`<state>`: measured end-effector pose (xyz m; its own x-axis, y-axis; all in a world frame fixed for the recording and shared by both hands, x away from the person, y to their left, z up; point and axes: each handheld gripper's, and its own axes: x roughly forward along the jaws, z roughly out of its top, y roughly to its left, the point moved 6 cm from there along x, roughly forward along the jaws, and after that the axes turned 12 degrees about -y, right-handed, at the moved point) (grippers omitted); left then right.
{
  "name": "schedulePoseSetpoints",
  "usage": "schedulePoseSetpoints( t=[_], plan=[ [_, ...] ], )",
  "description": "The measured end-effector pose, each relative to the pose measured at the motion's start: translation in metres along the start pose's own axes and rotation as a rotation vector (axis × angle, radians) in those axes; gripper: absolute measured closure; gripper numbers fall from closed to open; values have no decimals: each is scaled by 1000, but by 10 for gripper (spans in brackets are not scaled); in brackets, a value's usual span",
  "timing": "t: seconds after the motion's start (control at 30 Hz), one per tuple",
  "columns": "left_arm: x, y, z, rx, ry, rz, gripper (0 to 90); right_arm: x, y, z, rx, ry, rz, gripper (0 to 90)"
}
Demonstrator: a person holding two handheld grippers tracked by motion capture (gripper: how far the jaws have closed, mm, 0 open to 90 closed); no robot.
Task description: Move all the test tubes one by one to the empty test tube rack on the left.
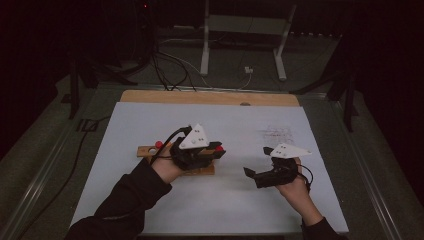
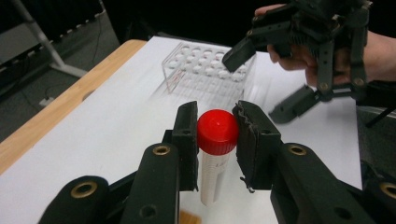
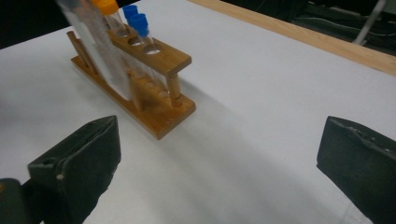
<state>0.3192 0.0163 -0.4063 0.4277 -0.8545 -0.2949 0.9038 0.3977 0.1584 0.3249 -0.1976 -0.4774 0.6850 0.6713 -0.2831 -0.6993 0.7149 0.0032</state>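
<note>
Red-capped tube (image 2: 216, 144) — clamped upright in left gripper (image 2: 215, 140), right gripper (image 3: 219, 163) wide, empty — apart.

The left gripper (image 2: 215, 140) is clamped tight, held ahead of the left forearm — the right gripper (image 3: 219, 158) hovers, jaws spread wide.

A clear tube (image 2: 212, 175) with a red screw cap (image 2: 217, 131) stands upright above the white table.

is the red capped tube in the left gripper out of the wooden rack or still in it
Out. The left gripper is shut on the red-capped tube, which hangs upright over the white sheet, clear of any rack hole.
</note>
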Motion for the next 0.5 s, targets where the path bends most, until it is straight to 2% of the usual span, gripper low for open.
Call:
schedulePoseSetpoints(
  t=[0.2,0.5],
  plan=[
    [-26,5,-4,1,7,42,718,0,2,1,-12,-8,-1,0],
    [-77,25,-17,-25,4,158,718,0,2,2,-19,-17,0,0]
  ],
)
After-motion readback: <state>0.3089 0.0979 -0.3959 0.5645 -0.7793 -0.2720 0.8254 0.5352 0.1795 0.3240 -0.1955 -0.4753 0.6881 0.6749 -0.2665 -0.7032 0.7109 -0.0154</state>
